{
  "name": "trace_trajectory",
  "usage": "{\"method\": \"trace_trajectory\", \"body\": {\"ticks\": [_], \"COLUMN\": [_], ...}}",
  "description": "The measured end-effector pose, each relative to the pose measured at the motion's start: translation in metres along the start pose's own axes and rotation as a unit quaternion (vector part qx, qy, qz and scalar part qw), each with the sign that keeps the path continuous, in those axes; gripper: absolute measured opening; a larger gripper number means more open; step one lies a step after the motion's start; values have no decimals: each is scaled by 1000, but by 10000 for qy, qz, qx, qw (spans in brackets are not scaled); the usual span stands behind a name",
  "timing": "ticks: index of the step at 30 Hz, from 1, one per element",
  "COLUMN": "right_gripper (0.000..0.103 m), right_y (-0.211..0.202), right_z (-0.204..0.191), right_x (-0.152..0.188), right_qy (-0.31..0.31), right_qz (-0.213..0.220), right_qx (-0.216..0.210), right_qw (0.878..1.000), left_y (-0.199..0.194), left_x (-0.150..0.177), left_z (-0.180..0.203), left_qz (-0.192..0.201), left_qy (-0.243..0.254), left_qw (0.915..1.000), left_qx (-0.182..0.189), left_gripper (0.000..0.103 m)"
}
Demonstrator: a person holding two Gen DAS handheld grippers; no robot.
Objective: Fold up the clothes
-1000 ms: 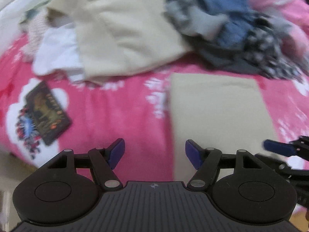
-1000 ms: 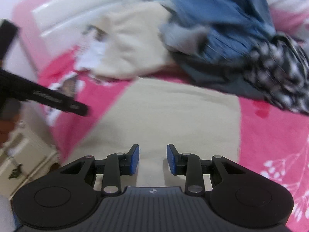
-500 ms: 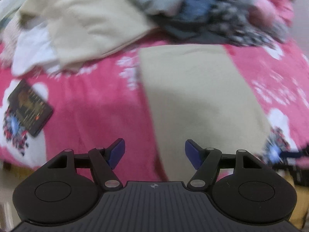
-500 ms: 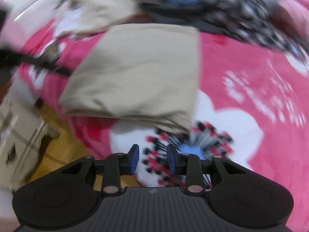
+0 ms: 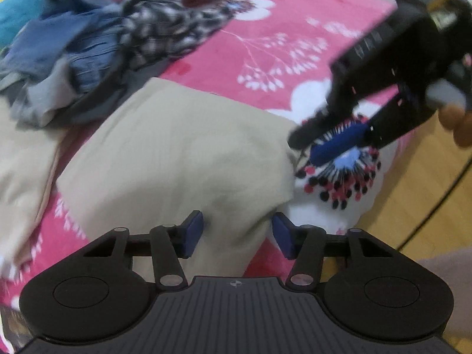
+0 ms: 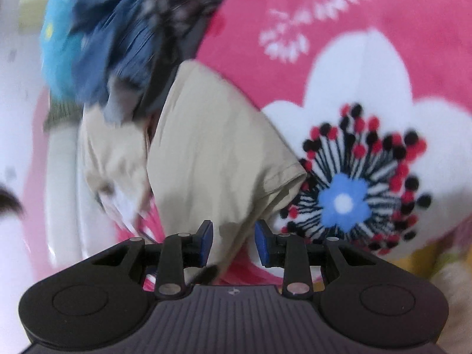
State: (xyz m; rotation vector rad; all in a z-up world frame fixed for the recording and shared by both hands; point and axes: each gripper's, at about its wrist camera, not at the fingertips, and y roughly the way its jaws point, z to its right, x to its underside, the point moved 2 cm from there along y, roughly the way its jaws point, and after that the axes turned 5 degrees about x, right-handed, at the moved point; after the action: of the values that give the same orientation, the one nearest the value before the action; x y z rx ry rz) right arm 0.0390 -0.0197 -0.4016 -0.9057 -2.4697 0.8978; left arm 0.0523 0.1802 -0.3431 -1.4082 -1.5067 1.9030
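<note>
A folded beige garment [image 5: 183, 150] lies on the pink flowered bedspread [image 5: 283, 41]. My left gripper [image 5: 237, 234] is open, its blue pads on either side of the garment's near edge. The right gripper shows in the left wrist view [image 5: 339, 144] at the garment's right corner. In the right wrist view the same beige garment [image 6: 212, 147] fills the middle, and my right gripper [image 6: 233, 243] is open with the garment's near corner between its pads.
A heap of unfolded clothes, blue denim [image 5: 73, 44] and black-and-white patterned cloth [image 5: 165, 32], lies behind the beige garment. Another beige cloth [image 5: 20, 162] lies at the left. The bed's edge and wooden floor [image 5: 427, 206] are at the right.
Both grippers have swung round to the garment's near end and come in close. The garment's edge now sits between each pair of pads. The left jaws stand narrower than before.
</note>
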Motion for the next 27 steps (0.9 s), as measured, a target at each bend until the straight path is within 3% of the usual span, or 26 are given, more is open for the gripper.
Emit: {"method": "trace_trajectory", "body": {"ticks": [7, 9, 12, 16, 18, 24, 27], "right_gripper": [34, 34, 34, 28, 25, 20, 20], "right_y": [14, 19, 27, 29, 26, 26, 24], "right_z": [20, 20, 18, 9, 1, 5, 2], "right_x": [-17, -18, -19, -24, -26, -25, -26], "right_qy": [921, 949, 902, 750, 497, 449, 274], "right_qz": [-153, -312, -450, -241, -101, -86, -64], "right_qx": [-438, -418, -323, -583, -644, -670, -667], "right_qw": [9947, 9941, 9944, 9952, 9966, 9967, 9974], "left_y": [-1, -5, -3, 10, 10, -11, -5], "left_x": [-5, -7, -9, -5, -4, -14, -23], "left_z": [-10, -10, -8, -9, -13, -27, -32], "left_qz": [-113, -64, -120, -365, -383, -9, 95], "left_qy": [-158, -266, -216, -32, -98, -813, -1097], "left_qw": [9995, 9986, 9990, 9993, 9992, 9925, 9890], "left_qx": [255, 452, 370, 66, 81, 915, 986], "left_gripper": [49, 54, 54, 51, 51, 63, 63]}}
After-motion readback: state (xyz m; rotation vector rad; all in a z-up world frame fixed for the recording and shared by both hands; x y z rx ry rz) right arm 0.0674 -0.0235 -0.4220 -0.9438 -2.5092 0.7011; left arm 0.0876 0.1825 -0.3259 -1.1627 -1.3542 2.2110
